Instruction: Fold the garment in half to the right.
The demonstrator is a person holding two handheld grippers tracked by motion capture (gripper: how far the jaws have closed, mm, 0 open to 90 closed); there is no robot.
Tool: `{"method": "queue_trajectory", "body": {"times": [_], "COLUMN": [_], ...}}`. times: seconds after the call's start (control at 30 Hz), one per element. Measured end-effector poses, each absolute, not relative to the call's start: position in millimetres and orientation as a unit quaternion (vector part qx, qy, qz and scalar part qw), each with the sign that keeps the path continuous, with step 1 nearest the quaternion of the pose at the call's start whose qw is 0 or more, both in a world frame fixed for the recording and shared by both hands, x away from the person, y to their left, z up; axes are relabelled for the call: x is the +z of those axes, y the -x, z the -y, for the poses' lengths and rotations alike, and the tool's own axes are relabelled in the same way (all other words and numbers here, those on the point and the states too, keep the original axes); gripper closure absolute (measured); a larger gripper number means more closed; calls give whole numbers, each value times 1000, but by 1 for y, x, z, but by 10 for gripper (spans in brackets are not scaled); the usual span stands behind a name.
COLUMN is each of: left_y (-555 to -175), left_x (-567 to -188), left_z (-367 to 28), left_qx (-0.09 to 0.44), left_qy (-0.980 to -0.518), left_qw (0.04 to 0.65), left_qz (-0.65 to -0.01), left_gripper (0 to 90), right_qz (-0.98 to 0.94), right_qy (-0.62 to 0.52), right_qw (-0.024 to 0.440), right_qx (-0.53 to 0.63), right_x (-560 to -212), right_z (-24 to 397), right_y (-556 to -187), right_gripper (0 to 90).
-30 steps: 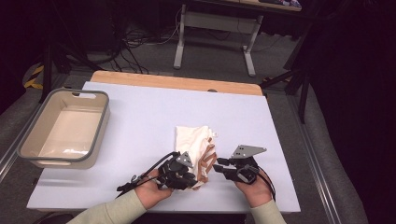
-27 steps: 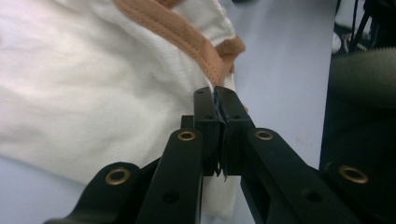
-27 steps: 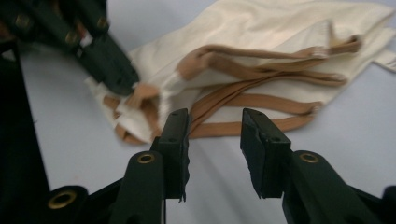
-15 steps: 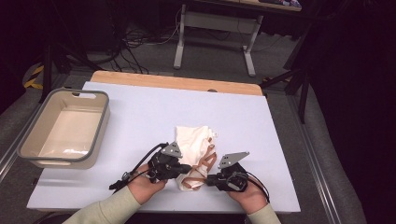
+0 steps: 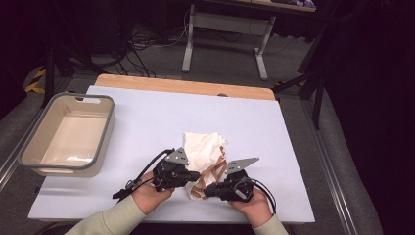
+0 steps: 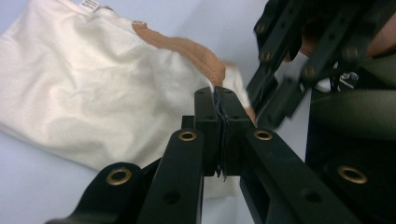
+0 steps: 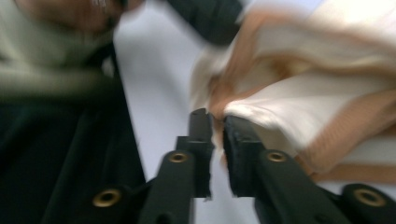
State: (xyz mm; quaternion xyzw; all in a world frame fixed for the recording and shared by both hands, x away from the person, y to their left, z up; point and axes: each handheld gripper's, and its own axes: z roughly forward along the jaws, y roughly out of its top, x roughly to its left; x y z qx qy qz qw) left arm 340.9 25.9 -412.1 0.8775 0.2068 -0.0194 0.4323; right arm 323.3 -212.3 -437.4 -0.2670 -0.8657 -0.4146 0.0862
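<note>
Now both grippers pinch the cream cloth bag (image 5: 205, 149) lying on the near middle of the white table (image 5: 147, 122): left gripper (image 6: 219, 100) clamped tight on its tan-trimmed edge, right gripper (image 7: 215, 122) narrowly nipping fabric, jaws just easing apart. Next, I'd judge, comes lifting together.

Both forearms enter from bottom of high view. Left gripper (image 5: 195, 175) lower centre, pointing right, jaws pressed together. Right gripper (image 5: 205, 192) just right of it, pointing left, jaws nearly closed after just opening slightly. Tips close together.
</note>
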Motion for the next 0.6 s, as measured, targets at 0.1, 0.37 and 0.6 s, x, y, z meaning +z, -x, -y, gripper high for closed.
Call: {"method": "queue_trajectory", "body": {"times": [0.1, 0.37, 0.6], "left_y": [-340, -336, -331], "left_x": [-415, -421, -428], "left_z": [-22, -12, -1], "left_qx": [-31, -51, -76], "left_qy": [-885, -901, -921], "left_qw": [421, 393, 356], "left_qz": [-197, -178, -139], "left_gripper": [879, 877, 847], "right_qz": [888, 854, 824], "right_qy": [263, 306, 346], "right_qw": [94, -27, -131], "right_qx": [-366, -419, -430], "right_x": [-440, -408, -413], "right_z": [208, 249, 257], "right_y": [-321, -327, -368], "right_gripper": [745, 798, 754]}}
